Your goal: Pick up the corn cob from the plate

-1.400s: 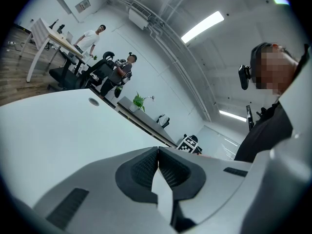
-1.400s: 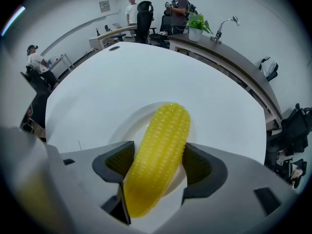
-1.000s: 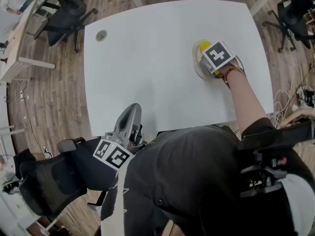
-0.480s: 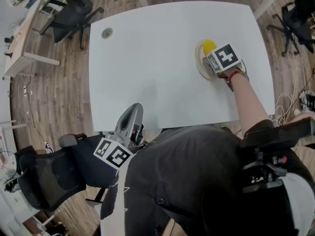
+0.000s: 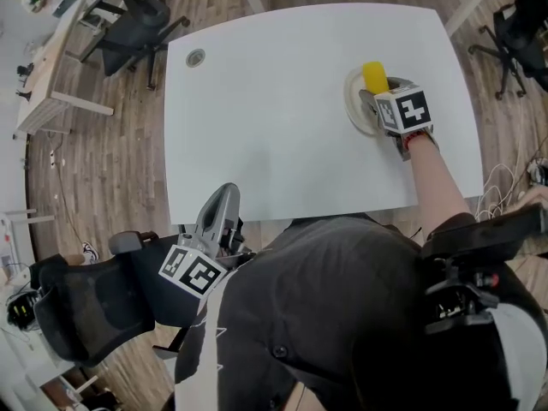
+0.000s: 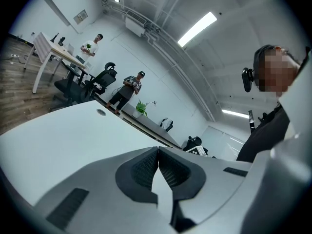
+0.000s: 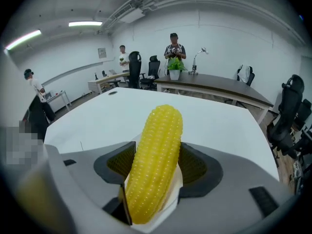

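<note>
Corn cob (image 5: 374, 77), bright yellow, lies over a small pale plate (image 5: 349, 107) towards the right side of a large white table (image 5: 274, 101), seen from above.

The table fills most of the head view and is bare apart from the plate and a round cable port (image 5: 196, 56) near its far left corner. Wooden floor and dark office chairs (image 5: 133, 24) surround it. The person's dark-clothed torso fills the bottom of the view.

The right gripper (image 7: 157, 162), held in an outstretched arm, angles down over the plate. Its jaws have just been closing, and the cob stands between them: in the right gripper view both dark ridged pads (image 7: 194, 164) meet the cob's sides, at a wide setting because the cob is thick. The far end of the cob pokes out well beyond the jaw tips and tilts upward. A pale sliver of plate shows beneath the cob's near end.

The left gripper (image 6: 157, 167) waits near the table's front edge, close to the person's body, well apart from the plate. Its jaws are pressed together with nothing between them.

Progress, as a judgement: the reach and the grasp look done. Whether the cob has cleared the plate cannot be told, so lifting it fully away appears to be what is left.
</note>
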Demonstrator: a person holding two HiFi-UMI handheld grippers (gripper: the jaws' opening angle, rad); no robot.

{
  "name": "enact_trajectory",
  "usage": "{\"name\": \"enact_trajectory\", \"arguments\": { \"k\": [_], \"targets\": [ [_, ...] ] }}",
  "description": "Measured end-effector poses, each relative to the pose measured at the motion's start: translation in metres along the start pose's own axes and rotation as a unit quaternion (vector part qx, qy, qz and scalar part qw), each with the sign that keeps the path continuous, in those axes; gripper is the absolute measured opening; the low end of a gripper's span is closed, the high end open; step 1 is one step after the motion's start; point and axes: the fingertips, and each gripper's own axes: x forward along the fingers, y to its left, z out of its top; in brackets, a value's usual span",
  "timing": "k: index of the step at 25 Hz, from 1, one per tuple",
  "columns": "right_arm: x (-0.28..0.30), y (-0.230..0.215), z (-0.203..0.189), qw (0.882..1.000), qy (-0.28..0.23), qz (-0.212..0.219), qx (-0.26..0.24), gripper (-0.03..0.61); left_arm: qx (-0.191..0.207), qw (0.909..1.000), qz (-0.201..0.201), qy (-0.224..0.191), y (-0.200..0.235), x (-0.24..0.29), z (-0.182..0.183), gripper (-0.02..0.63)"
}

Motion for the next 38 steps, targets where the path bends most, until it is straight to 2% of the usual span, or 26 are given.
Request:
{"name": "enact_trajectory", "arguments": {
  "k": [6, 9, 14, 23, 27, 33, 38],
  "targets": [
    [-0.024, 0.005, 0.000, 0.994, -0.103, 0.002, 0.034, 0.278, 0.022, 0.9994, -0.026, 0.002, -0.010, -0.006, 0.000, 0.015],
    [-0.042, 0.015, -0.001, 0.990, -0.130, 0.016, 0.054, 0.276, 0.042, 0.9980, -0.044, 0.014, -0.019, -0.007, -0.004, 0.015],
    [-0.069, 0.047, -0.013, 0.980, -0.167, 0.054, 0.089, 0.268, 0.038, 0.9965, -0.069, 0.029, -0.018, -0.011, -0.010, 0.015],
    [-0.118, 0.097, -0.049, 0.957, -0.201, 0.106, 0.177, 0.265, 0.044, 0.9886, -0.128, 0.067, -0.034, -0.009, -0.019, 0.015],
    [-0.142, 0.123, -0.062, 0.948, -0.217, 0.122, 0.200, 0.265, 0.047, 0.9853, -0.146, 0.075, -0.038, -0.013, -0.025, 0.015],
    [-0.169, 0.154, -0.097, 0.945, -0.217, 0.118, 0.213, 0.265, 0.054, 0.9787, -0.179, 0.085, -0.047, -0.032, -0.032, 0.015],
    [-0.182, 0.168, -0.114, 0.937, -0.227, 0.103, 0.247, 0.264, 0.053, 0.9758, -0.188, 0.098, -0.036, -0.047, -0.038, 0.015]
  ]
}}
